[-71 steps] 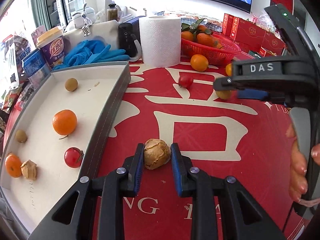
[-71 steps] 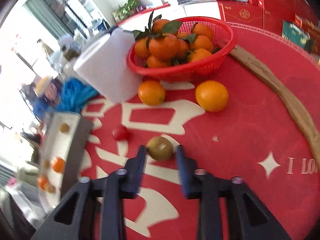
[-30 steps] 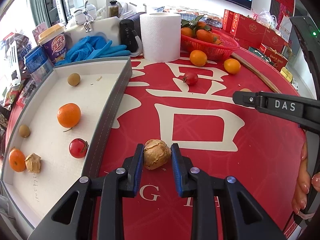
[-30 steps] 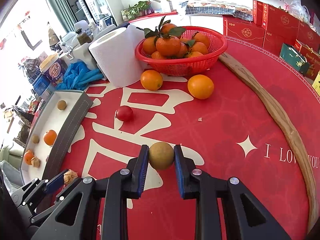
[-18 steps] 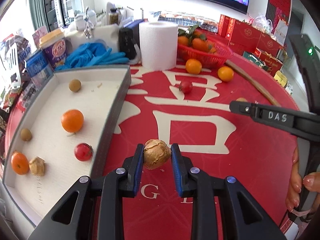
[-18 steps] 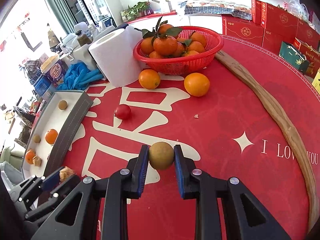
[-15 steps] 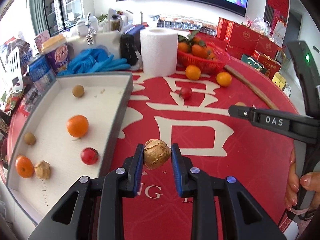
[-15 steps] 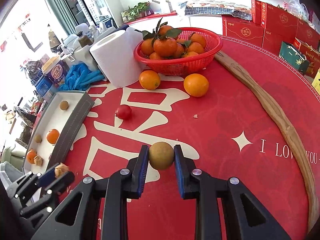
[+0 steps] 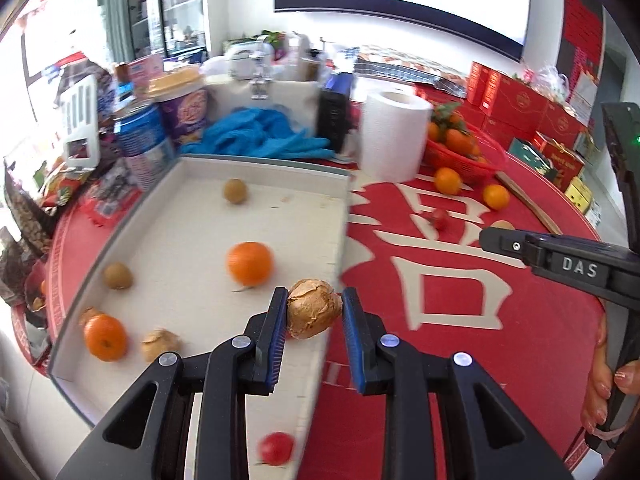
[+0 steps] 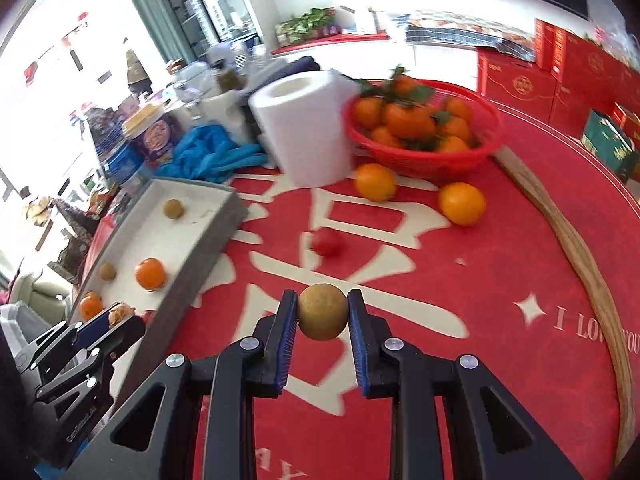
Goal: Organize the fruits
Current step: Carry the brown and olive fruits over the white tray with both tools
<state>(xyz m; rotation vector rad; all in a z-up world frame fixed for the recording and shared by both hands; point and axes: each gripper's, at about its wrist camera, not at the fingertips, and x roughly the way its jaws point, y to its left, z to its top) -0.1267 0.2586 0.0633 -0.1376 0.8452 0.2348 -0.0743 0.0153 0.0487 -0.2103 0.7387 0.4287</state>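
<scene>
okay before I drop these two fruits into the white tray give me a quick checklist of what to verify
1. Left gripper holds the wrinkled brown fruit firmly between both pads: ok.
2. Right gripper holds the smooth round green-brown fruit between both pads: ok.
3. Left fruit is over the white tray: cannot tell; it sits about at the tray's right wall.
4. Right fruit is over the tray: not ok; it is above the red tablecloth.
5. Free floor in the tray for both: ok; open space shows between the orange and the other fruits.
6. Picture is sharp enough to judge height above the tray: not ok; both views are blurred.
</scene>
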